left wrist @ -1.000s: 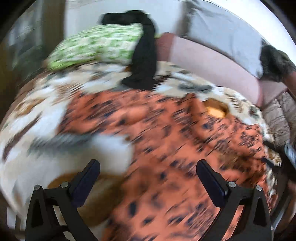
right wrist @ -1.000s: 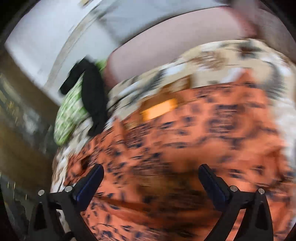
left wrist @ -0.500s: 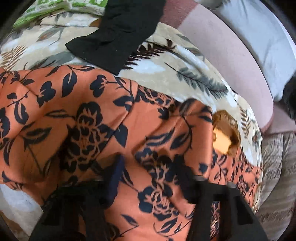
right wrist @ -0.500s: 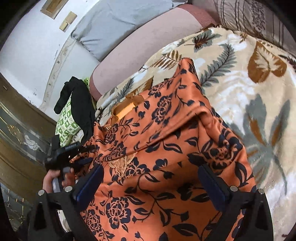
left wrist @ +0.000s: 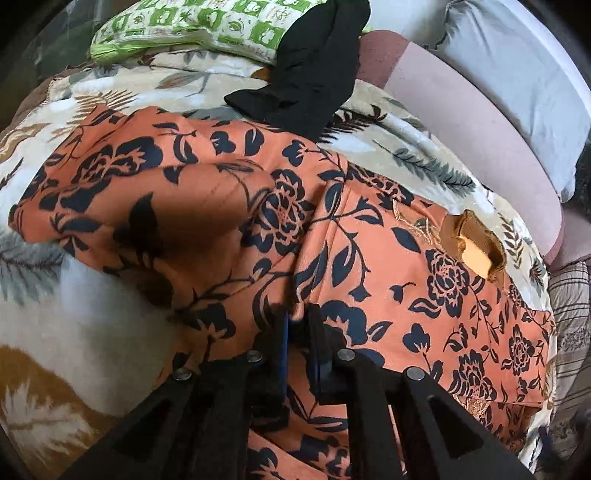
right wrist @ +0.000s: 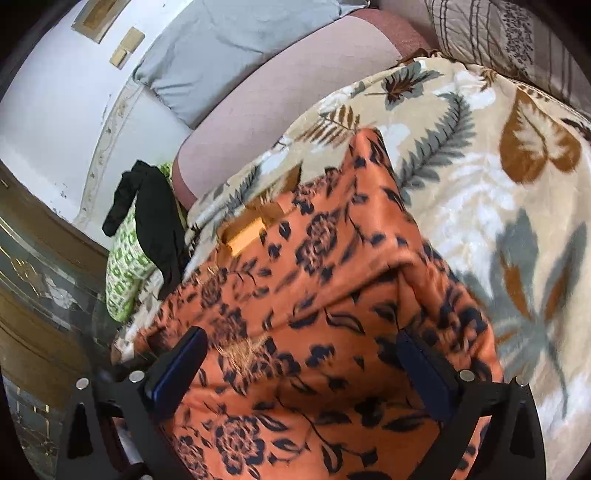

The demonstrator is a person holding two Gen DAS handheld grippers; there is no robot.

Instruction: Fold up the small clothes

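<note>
Since a second ago your left gripper (left wrist: 298, 325) has dropped onto the orange floral garment (left wrist: 388, 266) and gone from wide open to pinched: the jaws now clamp a ridge of that fabric, pads nearly together. The right wrist view has shifted sideways too; your right gripper (right wrist: 301, 360) stands wide above the same garment, nothing between the pads touching them, slight blur

Largest first: leaf-print blanket (left wrist: 66, 306) covers the bed, and the orange garment lies spread across its middle, one sleeve folded over on the left of the left wrist view, yellow neck label (left wrist: 476, 258) showing at the collar. Pink bolster (left wrist: 472, 122) and grey pillow (left wrist: 517, 74) run along the far edge. Green patterned pillow (left wrist: 207, 29) sits at the far corner with a black garment (left wrist: 314, 74) draped over it, its end touching the blanket just beyond the orange one
</note>
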